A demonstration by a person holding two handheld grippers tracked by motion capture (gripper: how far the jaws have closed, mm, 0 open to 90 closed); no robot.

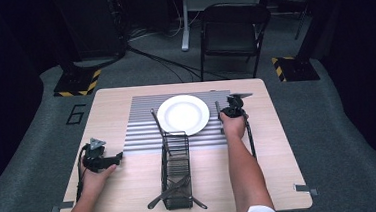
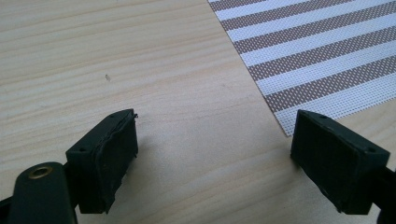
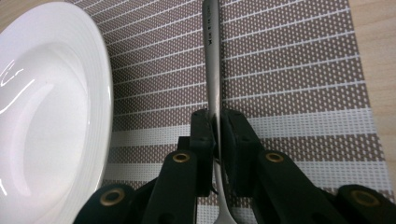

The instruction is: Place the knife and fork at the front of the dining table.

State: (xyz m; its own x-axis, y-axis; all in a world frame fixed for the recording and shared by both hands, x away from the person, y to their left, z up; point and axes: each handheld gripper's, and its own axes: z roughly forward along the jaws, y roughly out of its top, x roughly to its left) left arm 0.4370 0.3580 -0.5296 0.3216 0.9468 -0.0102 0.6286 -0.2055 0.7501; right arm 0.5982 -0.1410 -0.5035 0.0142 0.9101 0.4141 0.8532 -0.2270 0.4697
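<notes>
a large dark numeral "6" (image 1: 76, 114) is marked on the grey floor covering (image 1: 38, 146) beside the table's far left corner. small stamped lettering on the utensil handle (image 3: 211, 32) is too fine to read.

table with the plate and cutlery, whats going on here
A person is setting a place. The right gripper is shut on a metal utensil, holding it over the striped placemat just right of the white plate. The left gripper rests open on the wooden table near the mat's corner, holding nothing. A black wire caddy in front of the plate holds more cutlery.
</notes>
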